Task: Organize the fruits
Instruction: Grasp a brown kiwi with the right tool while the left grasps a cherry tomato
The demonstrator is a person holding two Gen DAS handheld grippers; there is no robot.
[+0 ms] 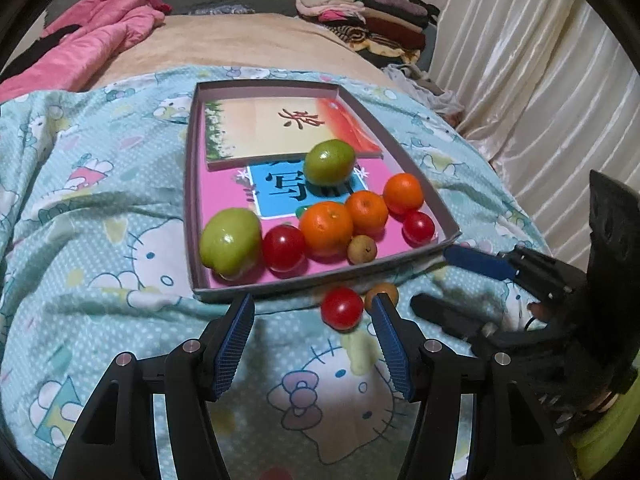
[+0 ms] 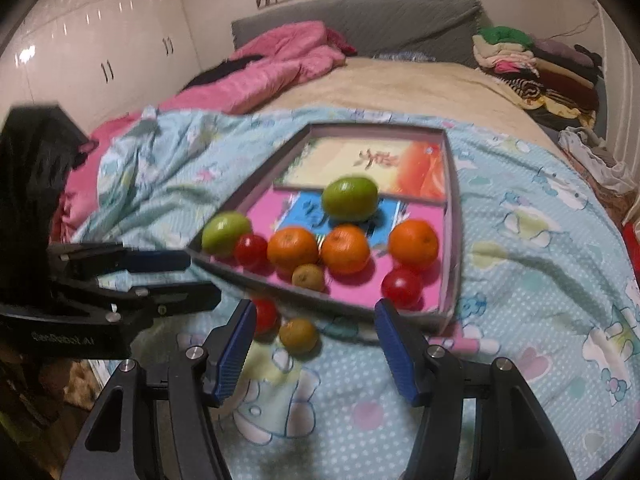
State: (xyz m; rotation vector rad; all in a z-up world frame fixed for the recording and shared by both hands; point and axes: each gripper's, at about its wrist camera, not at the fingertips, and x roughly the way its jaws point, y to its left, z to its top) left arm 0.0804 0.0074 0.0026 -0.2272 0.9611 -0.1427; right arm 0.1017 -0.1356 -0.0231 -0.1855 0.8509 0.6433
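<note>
Left gripper agape beside tray rim

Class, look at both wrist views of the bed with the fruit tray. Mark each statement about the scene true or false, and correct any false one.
1. Three orange fruits lie inside the tray. True.
2. Every red tomato is inside the tray. False: one red tomato lies on the blanket, outside the tray's near wall.
3. The left gripper holds a green fruit. False: nothing is between its fingers; both green fruits are in the tray.
4. A small brown fruit lies on the blanket beside the loose tomato. True.
5. The right gripper is open and empty. True.
</note>
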